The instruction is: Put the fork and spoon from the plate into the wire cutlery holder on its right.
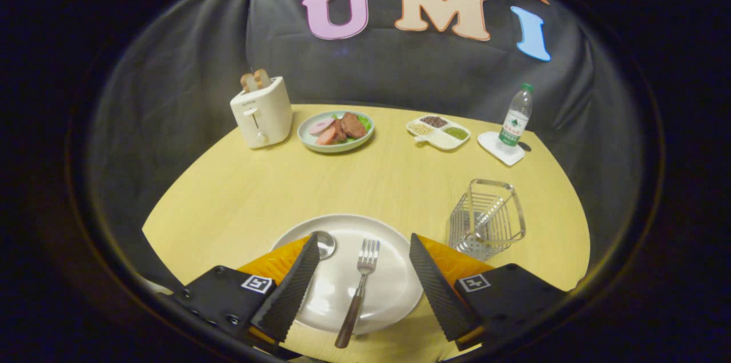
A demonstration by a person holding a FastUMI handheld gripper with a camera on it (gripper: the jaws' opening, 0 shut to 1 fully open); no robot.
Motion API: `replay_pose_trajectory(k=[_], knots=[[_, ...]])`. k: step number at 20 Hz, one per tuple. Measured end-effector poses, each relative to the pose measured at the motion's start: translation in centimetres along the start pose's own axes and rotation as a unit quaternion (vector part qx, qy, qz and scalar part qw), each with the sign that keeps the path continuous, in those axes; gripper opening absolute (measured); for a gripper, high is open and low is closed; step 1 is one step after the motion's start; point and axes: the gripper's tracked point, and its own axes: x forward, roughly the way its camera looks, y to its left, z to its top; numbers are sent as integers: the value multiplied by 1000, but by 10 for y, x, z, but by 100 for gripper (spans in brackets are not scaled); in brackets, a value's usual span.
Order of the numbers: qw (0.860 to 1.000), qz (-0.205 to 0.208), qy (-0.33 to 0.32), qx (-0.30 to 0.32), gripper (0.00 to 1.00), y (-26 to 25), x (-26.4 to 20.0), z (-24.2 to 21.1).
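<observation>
Spoon [324,243] partly hidden, fingers [291,289] spread around fork [358,289]

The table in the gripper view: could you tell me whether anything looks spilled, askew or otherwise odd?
Nothing stands out. The fork and spoon lie on the white plate, the fork between the open fingers. The wire cutlery holder, toaster and water bottle stand upright; no spills show.

Beside the glossy white plate [394,289] stands a shiny metal wire holder [486,219]; on the plate, a polished metal fork [360,289] with dark wooden-looking handle; beneath, matt pale wood-grain table [257,192].
</observation>
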Motion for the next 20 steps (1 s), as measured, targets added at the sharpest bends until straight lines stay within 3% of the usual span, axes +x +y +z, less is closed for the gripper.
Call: replay_pose_trajectory(k=[14, 20], knots=[[992, 1, 126, -26, 93, 5, 16, -86], [989, 3, 149, -21, 58, 5, 10, -96]])
